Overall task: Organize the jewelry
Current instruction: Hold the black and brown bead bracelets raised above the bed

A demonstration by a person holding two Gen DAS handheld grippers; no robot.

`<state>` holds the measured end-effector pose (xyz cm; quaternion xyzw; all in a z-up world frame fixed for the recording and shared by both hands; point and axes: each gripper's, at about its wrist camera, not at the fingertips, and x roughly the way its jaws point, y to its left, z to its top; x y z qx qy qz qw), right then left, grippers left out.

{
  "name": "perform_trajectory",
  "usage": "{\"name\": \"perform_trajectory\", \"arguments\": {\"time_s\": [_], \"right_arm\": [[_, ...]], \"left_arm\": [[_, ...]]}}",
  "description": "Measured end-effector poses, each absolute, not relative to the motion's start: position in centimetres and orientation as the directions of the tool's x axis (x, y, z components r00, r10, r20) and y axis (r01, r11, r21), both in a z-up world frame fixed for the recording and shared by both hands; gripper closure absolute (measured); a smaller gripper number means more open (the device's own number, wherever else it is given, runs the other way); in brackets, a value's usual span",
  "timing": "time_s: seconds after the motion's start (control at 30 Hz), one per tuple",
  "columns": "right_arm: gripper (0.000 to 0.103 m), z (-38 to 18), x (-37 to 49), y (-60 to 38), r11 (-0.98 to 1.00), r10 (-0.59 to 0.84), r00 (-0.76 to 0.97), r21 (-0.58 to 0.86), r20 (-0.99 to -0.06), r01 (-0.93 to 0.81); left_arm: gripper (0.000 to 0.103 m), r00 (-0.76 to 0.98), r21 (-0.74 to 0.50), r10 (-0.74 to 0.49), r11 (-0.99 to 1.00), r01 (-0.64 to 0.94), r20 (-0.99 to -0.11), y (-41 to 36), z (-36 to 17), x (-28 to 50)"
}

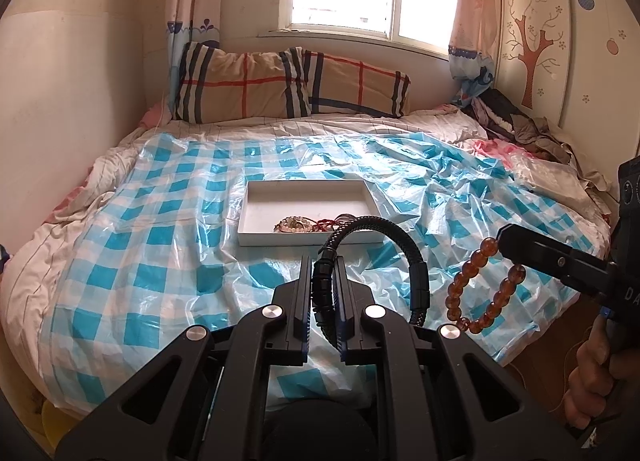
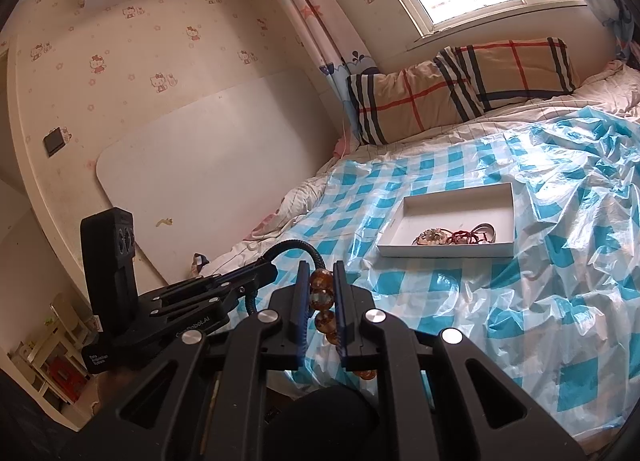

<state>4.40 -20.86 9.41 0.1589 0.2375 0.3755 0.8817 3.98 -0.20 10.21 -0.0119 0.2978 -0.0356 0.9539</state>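
On a bed (image 1: 100, 245) draped in a crinkled blue-and-white checked plastic sheet (image 1: 168, 221), two handheld tools hover off the near edge, each carrying a bracelet. At left, the left tool (image 1: 323, 277) pinches a black braided cord bracelet (image 1: 384, 233) — a stiff, ribbed loop arching up and out of the narrowed jaws. To its right, the right tool (image 2: 322, 289) is pressed on a strand of glossy amber-brown beads (image 1: 476, 281), round and translucent, most of the loop dangling free below the tip. Beyond both, near the middle of the bed, sits a shallow white rectangular tray (image 1: 256, 205) with pale beaded and red corded pieces already heaped along its near wall. The risks, as judged from here: smooth round beads could roll out of a two-point pinch, the hanging loop could snag the tray's rim on the way in, and the slick film over soft bedding could let the light tray slide or tip if nudged.
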Motion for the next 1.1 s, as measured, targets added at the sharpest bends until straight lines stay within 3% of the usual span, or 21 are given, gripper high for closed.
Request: {"name": "perform_trajectory", "arguments": {"time_s": [1.1], "right_arm": [[0.091,9.8,5.0,-19.9,0.663,0.741,0.603,0.461,-0.295,-0.590]], "left_arm": [[0.094,0.807,-0.047,-0.069,0.998,0.051,-0.586,0.0,9.2,5.5]]}}
